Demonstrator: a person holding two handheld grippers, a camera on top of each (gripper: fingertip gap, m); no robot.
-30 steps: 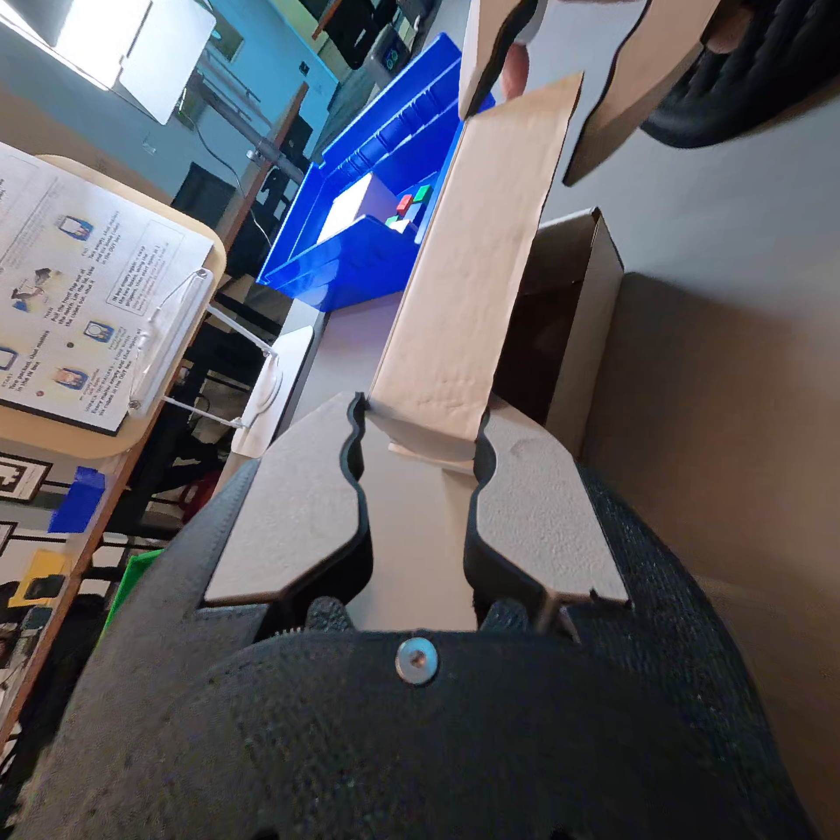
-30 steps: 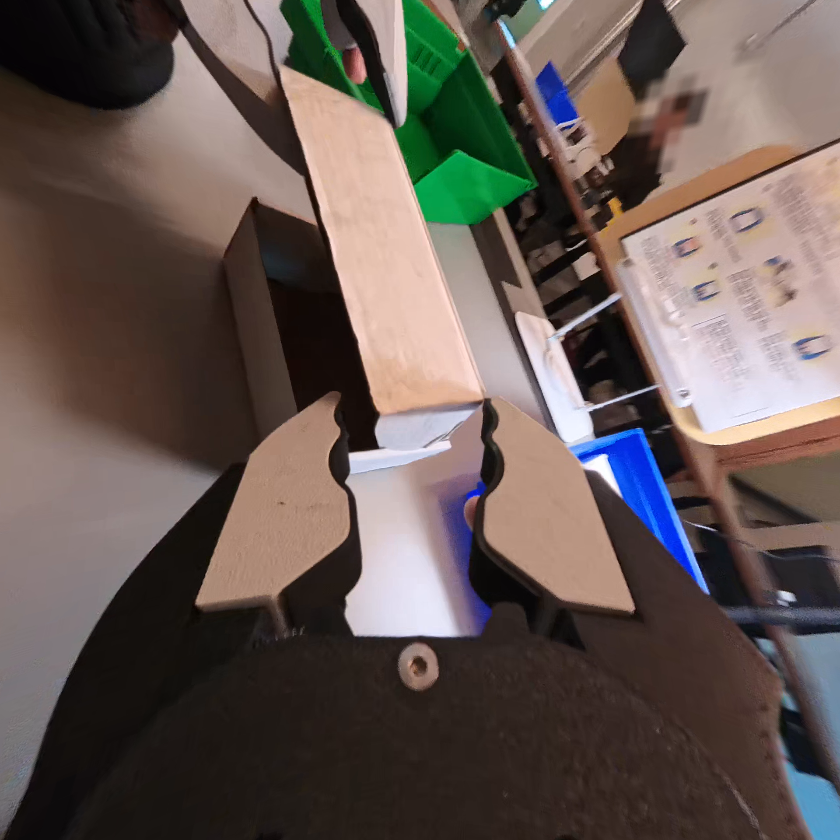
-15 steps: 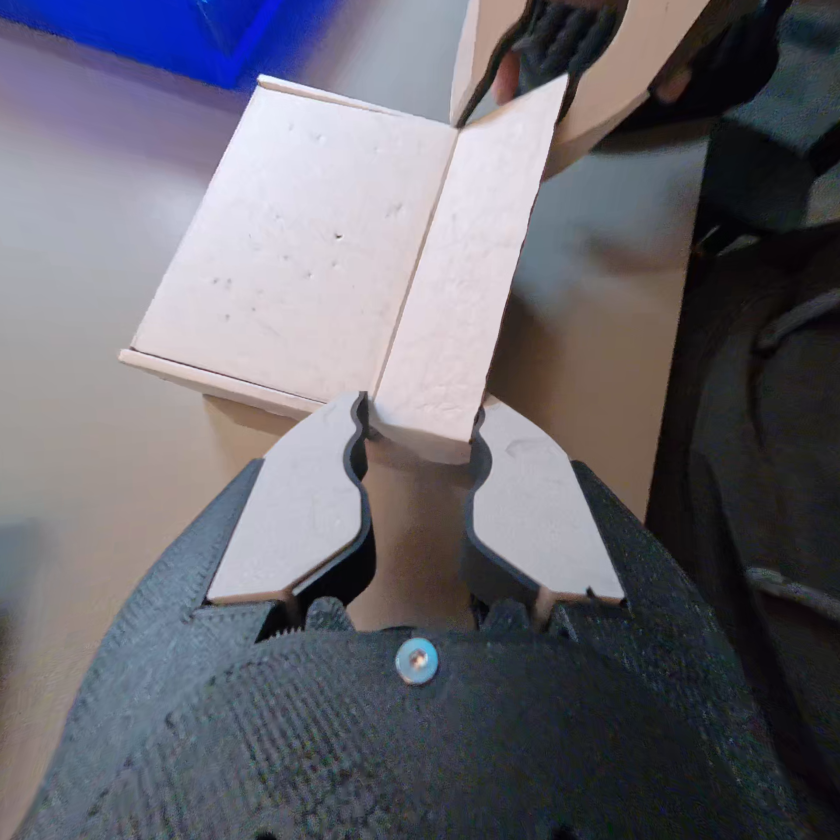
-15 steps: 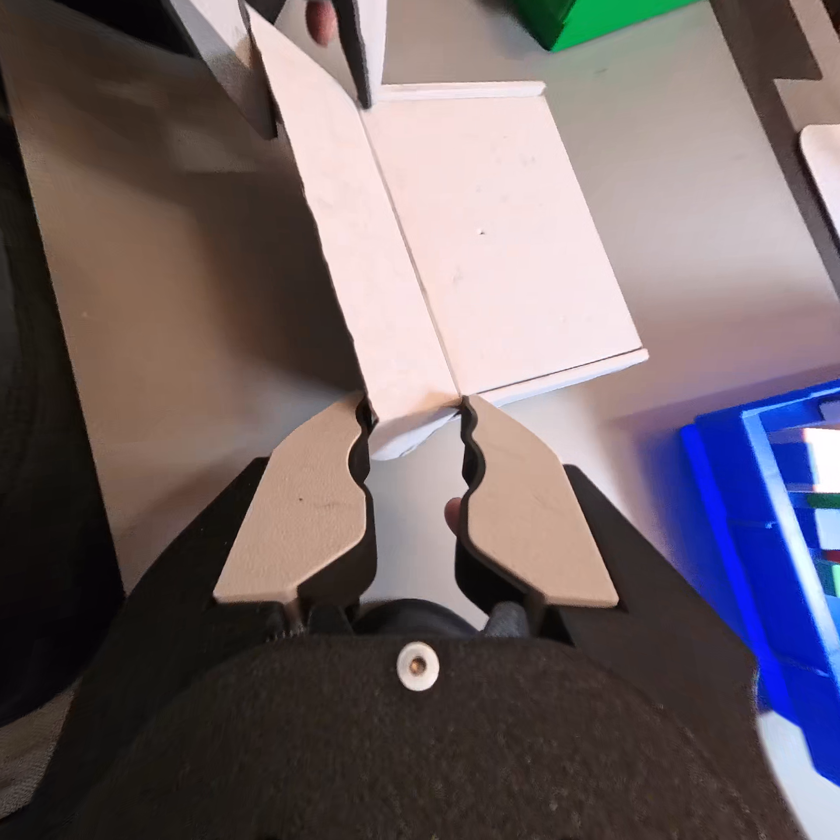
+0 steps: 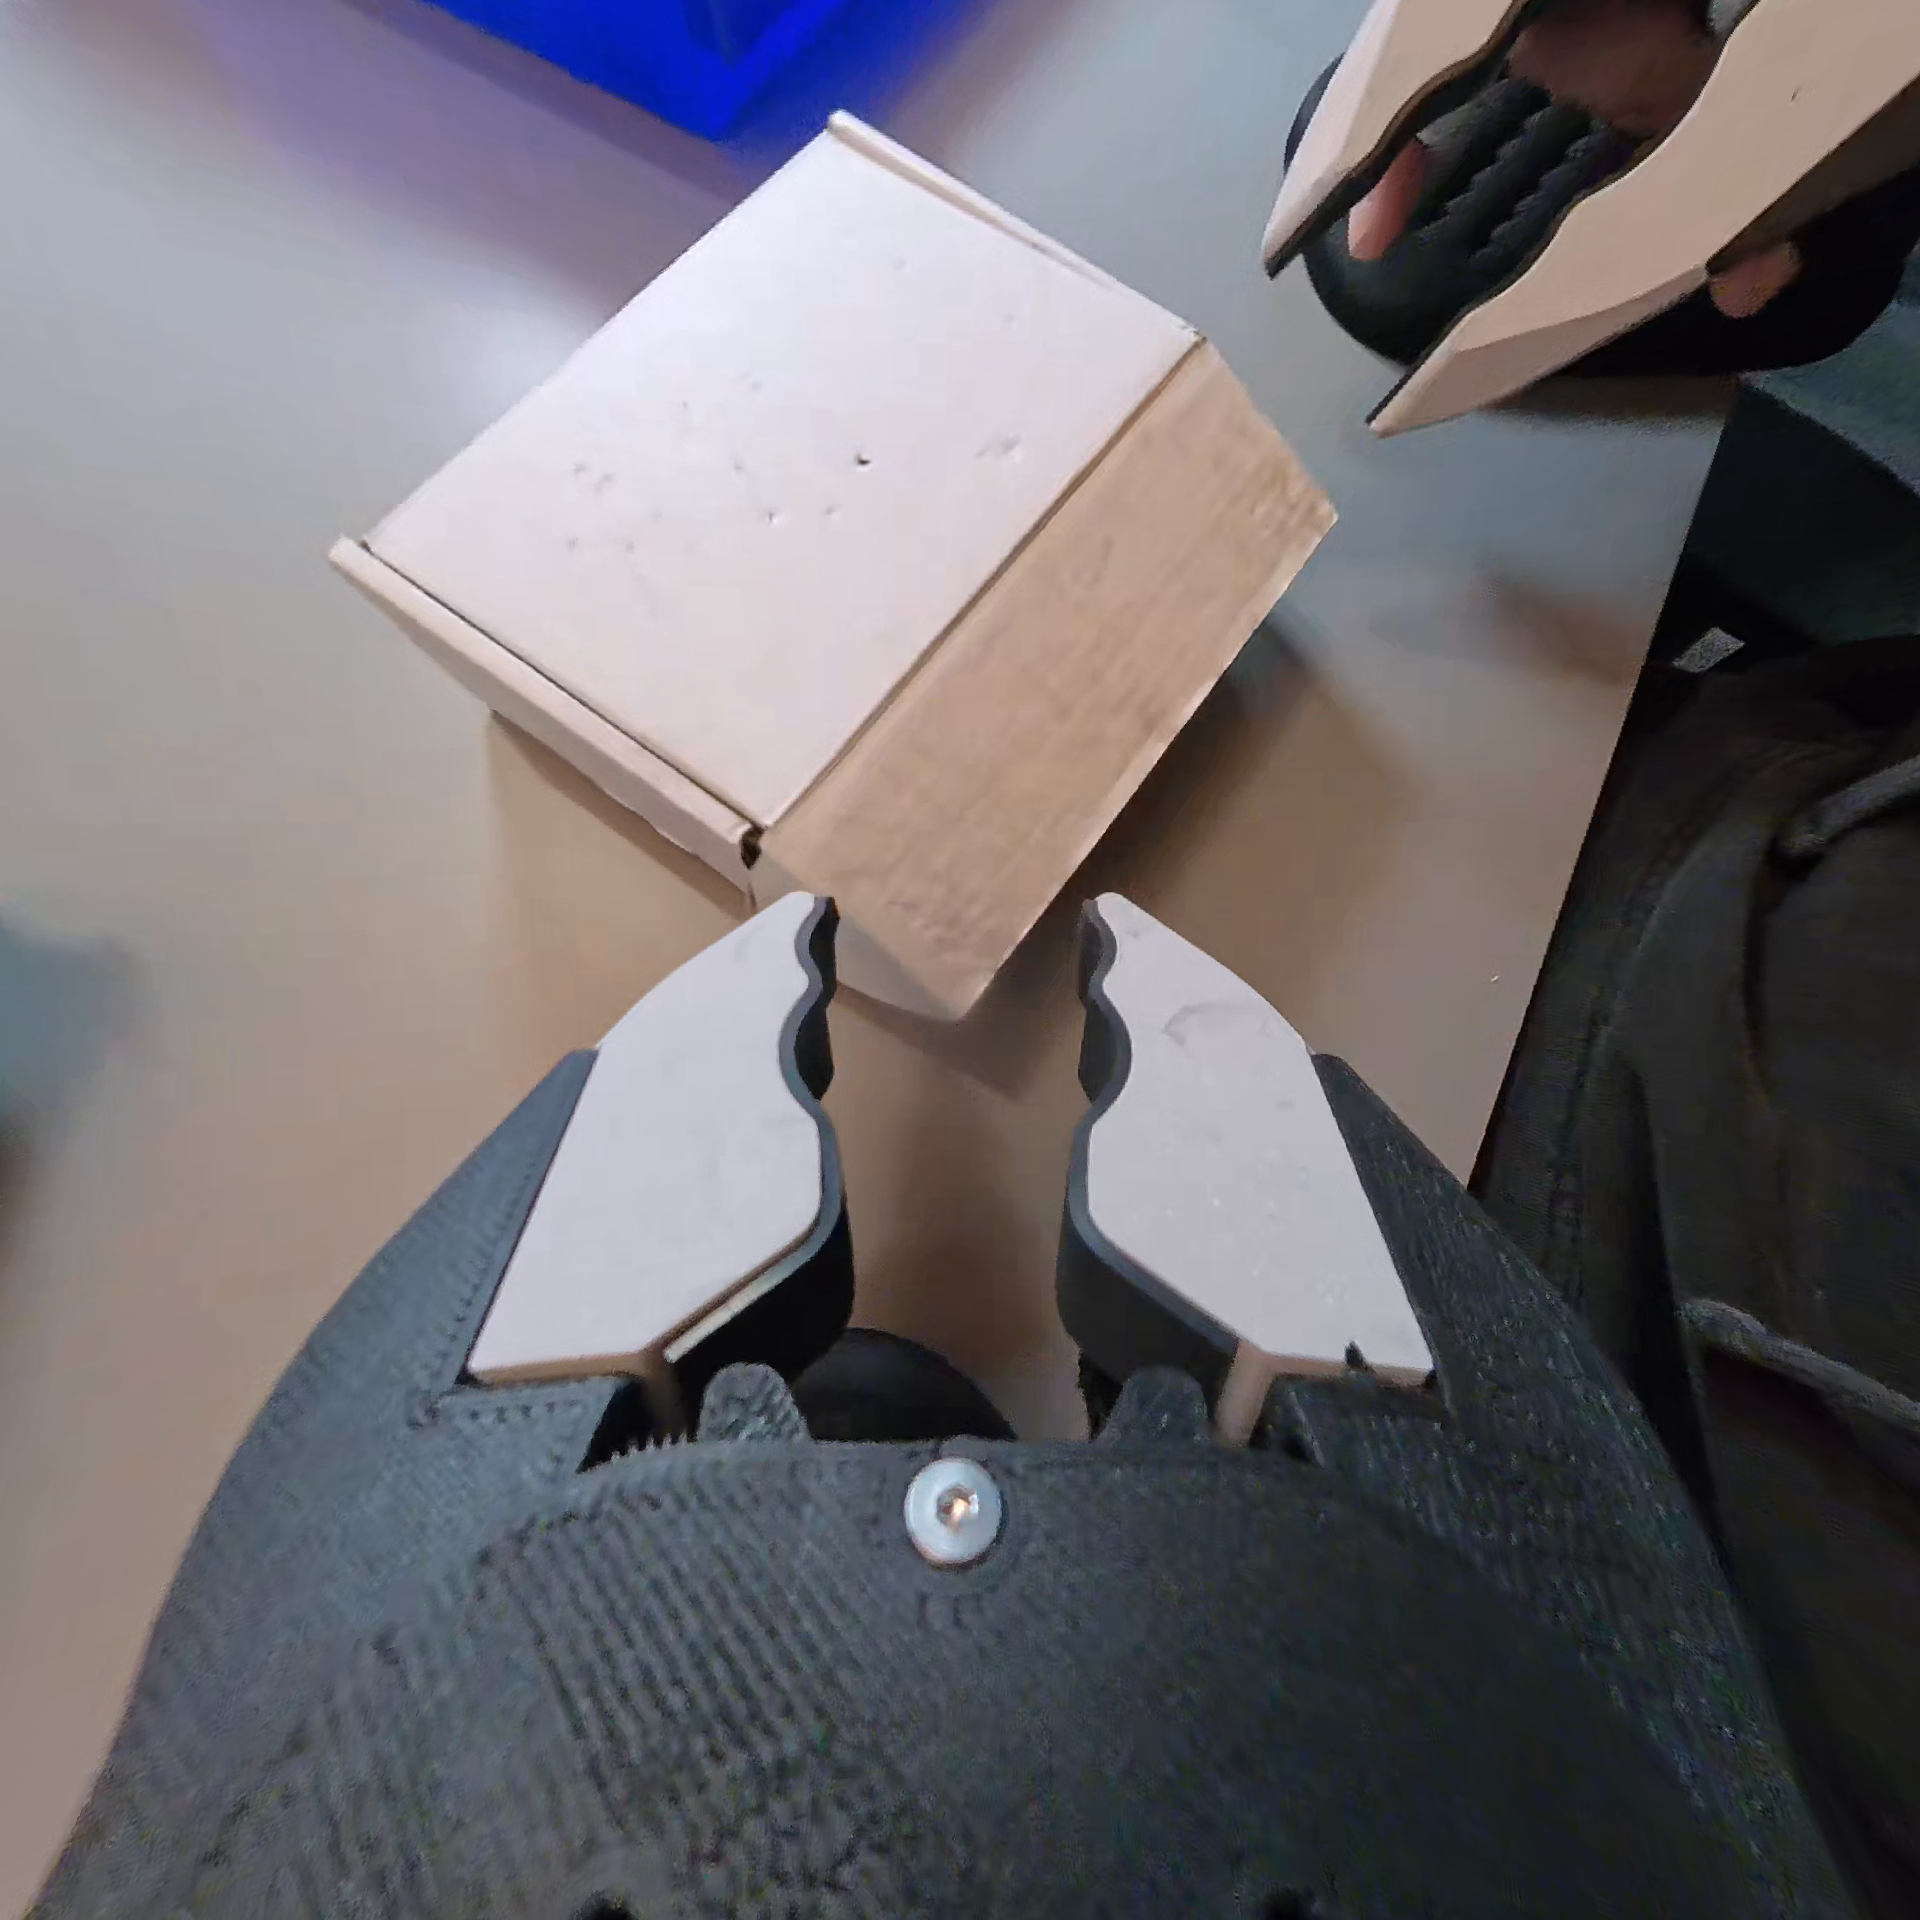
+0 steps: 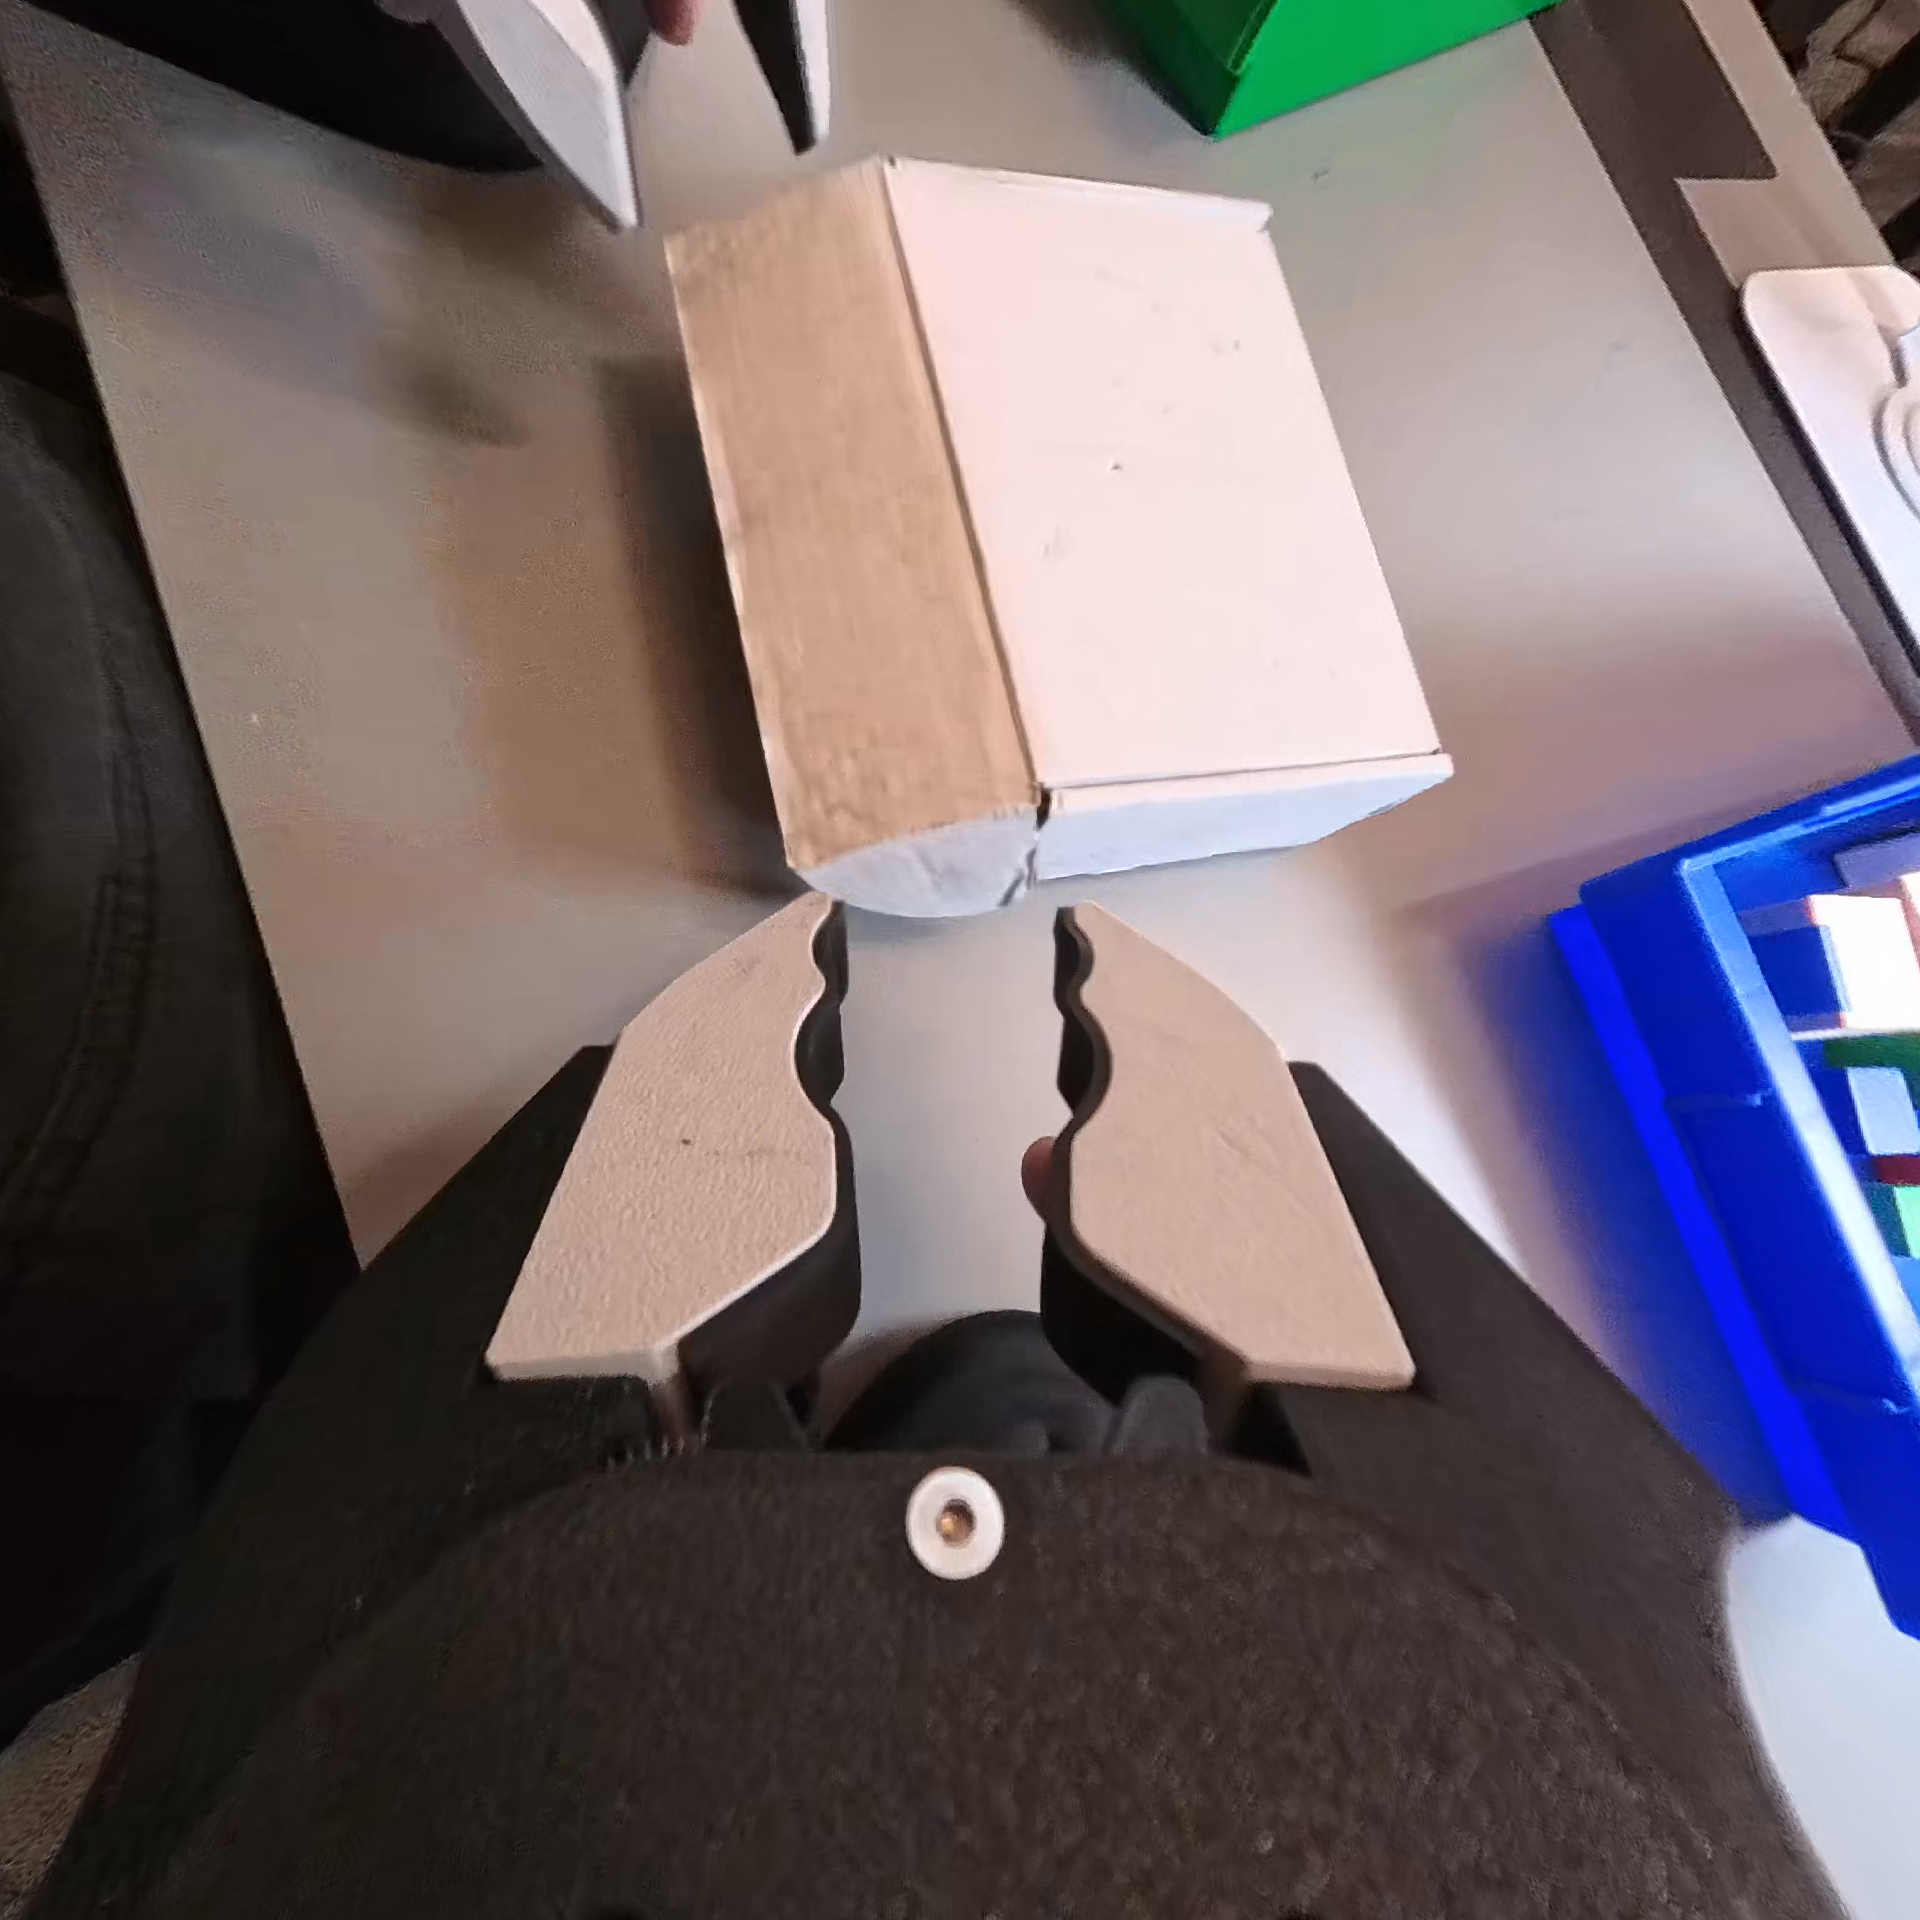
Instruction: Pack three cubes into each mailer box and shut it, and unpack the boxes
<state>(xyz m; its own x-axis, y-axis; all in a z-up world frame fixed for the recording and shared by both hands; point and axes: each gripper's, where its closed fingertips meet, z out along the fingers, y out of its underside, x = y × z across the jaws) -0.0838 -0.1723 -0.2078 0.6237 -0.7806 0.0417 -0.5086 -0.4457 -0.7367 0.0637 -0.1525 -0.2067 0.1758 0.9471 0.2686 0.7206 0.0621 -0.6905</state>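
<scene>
Left wrist view, and the left gripper [image 5: 951, 966] has its fingers spread, nothing between them, hovering just over the near corner of the mailer box [image 5: 790, 520]. The box sits on the worktop [image 5: 208, 935] with its lid down and the brown front flap [image 5: 1049, 717] folded over the near side, though that flap looks to stand a little proud, not yet tucked. Across the box, the right gripper [image 5: 1340, 322] hangs above the far right corner, fingers apart as well, holding nothing.

Over to the right wrist view: right gripper [image 6: 948, 935] spread wide just short of the box's rounded side tab [image 6: 914, 878], the mailer box [image 6: 1143, 499] square on the worktop [image 6: 1558, 520]. A blue bin [image 6: 1621, 1039] with coloured cubes sits to the right, a green bin [image 6: 1299, 73] at the far edge.

By the look of it, this is thin corrugated card, light and likely to skid if shoved from one side. The flap bends easily; best pinched at its free edge near both corners, or pressed flat while the other gripper steadies the lid.
</scene>
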